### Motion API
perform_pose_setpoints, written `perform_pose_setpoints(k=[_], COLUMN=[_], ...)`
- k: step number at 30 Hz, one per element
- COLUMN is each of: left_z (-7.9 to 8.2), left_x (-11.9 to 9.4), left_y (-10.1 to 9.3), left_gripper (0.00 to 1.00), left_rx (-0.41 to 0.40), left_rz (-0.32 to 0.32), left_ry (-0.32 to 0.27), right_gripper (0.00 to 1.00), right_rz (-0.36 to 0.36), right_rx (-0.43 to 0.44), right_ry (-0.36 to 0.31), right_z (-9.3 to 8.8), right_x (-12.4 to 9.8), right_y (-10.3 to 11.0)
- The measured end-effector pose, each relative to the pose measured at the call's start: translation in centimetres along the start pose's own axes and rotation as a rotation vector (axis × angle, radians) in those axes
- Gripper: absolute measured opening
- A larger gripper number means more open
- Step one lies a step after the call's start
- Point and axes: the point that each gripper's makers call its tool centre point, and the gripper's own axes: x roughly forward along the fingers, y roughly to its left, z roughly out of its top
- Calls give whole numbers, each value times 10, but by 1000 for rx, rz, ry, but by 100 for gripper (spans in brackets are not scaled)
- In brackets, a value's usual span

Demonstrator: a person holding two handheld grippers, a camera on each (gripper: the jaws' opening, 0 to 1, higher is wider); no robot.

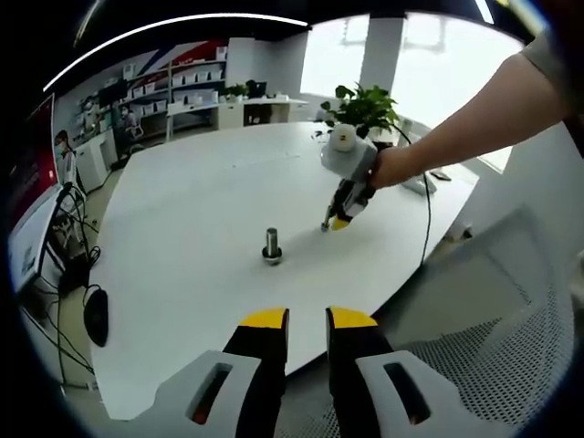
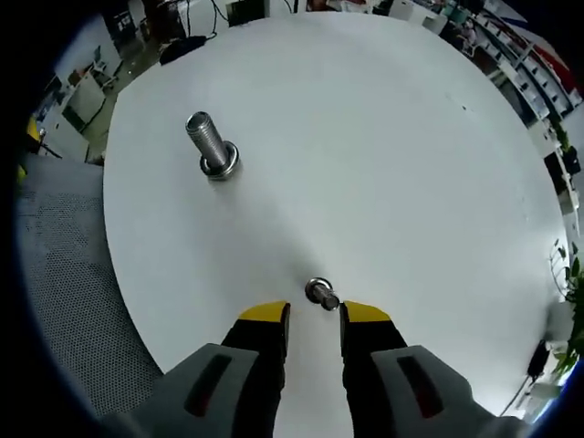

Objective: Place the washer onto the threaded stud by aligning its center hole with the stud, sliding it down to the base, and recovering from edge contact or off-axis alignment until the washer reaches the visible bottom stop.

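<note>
A threaded steel stud (image 2: pixel 208 143) stands upright on its round base on the white table (image 2: pixel 383 137), up and to the left in the right gripper view. A small metal washer (image 2: pixel 319 293) lies on the table just ahead of my right gripper (image 2: pixel 315 313), level with the gap between the open yellow-tipped jaws and not clamped. In the left gripper view the stud (image 1: pixel 272 246) stands mid-table. There the right gripper (image 1: pixel 336 221), held by a hand, points down at the table to the stud's right. My left gripper (image 1: pixel 307 318) hangs back beyond the table's near edge, jaws slightly apart and holding nothing.
A potted plant (image 1: pixel 365 109) and a cable (image 1: pixel 426 219) sit at the far right of the round table. A mesh chair (image 1: pixel 493 347) stands by the near edge. Shelves and desks line the back of the room. A person's arm (image 1: pixel 474 123) reaches in from the right.
</note>
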Motion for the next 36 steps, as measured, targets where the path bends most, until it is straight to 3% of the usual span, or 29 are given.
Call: perform_pose_setpoints(k=[8,12,19,25,32,36], left_z=[3,5,7,7,8,10], left_x=[-1,-2,-2,-1,-3,-5], left_y=[-2,-2,0,-1,3,6], left_gripper=[14,15,15,15,16,17], left_rx=[1,-3,-12,-18,-37,-41], left_rz=[-8,-7,-3,-8,16,33], left_ry=[-16,-28,-40,-36,-43,-56], right_gripper=[27,27,29,29,33,34], right_rz=[-61,-67,-36,-26,-2,42], right_rx=[140,212,350,404,421,440], right_ry=[-183,-304,-467,-536,-618,-653], right_z=[-2,-4,-26,-50,-51,-52], right_x=[-44,-76,-125,-156,-184,-188], right_y=[-6,1,25,41,56,72])
